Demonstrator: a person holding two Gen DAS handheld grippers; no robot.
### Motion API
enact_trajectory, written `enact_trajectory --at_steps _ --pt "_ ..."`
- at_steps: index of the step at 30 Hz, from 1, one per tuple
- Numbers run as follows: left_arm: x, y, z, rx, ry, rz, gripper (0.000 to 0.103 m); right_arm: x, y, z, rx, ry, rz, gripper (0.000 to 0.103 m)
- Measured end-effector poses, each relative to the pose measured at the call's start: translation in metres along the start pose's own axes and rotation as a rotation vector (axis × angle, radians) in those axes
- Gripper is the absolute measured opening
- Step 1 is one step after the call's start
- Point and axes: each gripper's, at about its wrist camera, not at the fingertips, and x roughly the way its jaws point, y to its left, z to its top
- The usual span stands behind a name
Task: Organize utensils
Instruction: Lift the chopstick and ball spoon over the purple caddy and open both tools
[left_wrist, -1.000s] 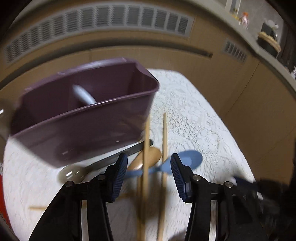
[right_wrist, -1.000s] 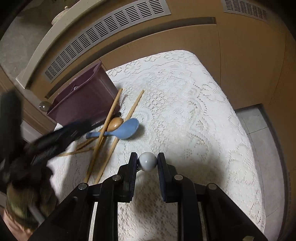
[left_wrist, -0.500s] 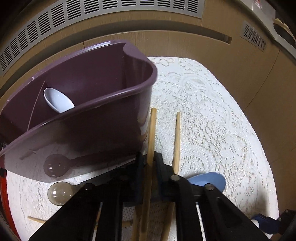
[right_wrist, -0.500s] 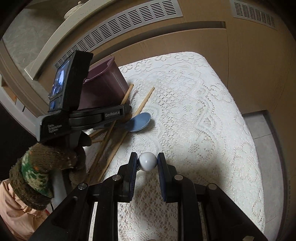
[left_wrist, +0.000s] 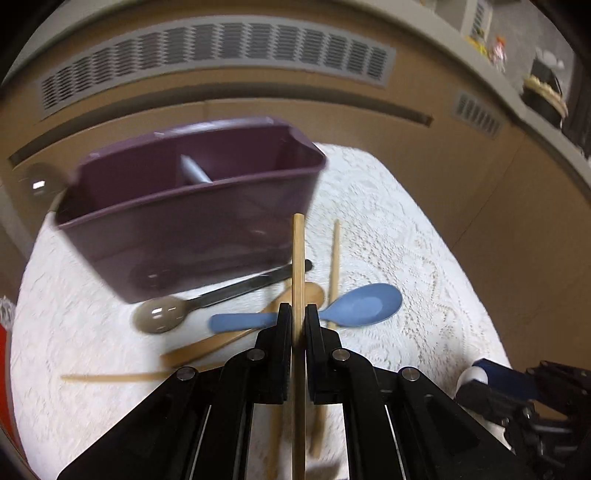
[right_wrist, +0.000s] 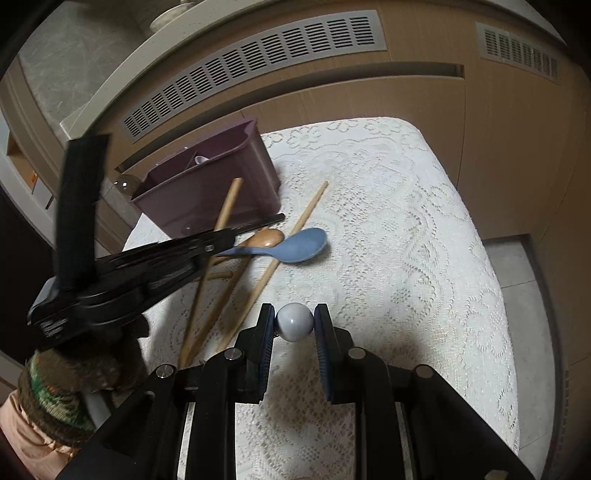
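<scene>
Clamping a wooden chopstick (left_wrist: 298, 258), the left hand-held gripper (left_wrist: 297, 321) is closed tight on its shaft, while the right hand-held gripper (right_wrist: 294, 322) is pinched on a pale rounded utensil end (right_wrist: 294, 321). Beyond, a blue spoon (left_wrist: 354, 306) and further utensils lie on the lace-covered bench (left_wrist: 406, 258). Farther off stands the purple caddy (left_wrist: 192, 218); the chopstick should be lifted clear and tipped upright before being lowered into a compartment.

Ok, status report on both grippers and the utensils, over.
Left gripper jaws shut on wooden chopstick, raised off the lace cloth. Right gripper shut on pale grey round-ended utensil. Purple plastic caddy ahead, unblocked; blue plastic spoon still loose.
</scene>
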Motion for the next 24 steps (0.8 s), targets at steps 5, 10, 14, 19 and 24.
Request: enact_trajectory --at_steps 5,10,14,19,24 --pt "-0.037 0.025 -0.009 -0.082 -0.068 -0.026 0.007 -0.015 0.019 0.004 -0.090 -0.031 -0.023 0.020" --pt "-0.072 0.037 -0.013 -0.116 -0.134 -0.025 0.006 -0.034 0.036 0.016 -0.137 -0.069 -0.034 0.020" --pt "-0.130 0.043 -0.005 -0.095 -0.262 -0.039 0.007 -0.059 0.053 0.036 -0.192 -0.136 -0.047 0.020" --pt "-0.192 0.028 0.041 -0.020 -0.418 -0.045 0.007 -0.106 0.075 0.078 -0.241 -0.236 -0.040 0.020" --pt "-0.233 0.011 0.086 0.071 -0.571 0.018 0.007 -0.153 0.112 0.119 -0.361 -0.411 -0.124 0.020"
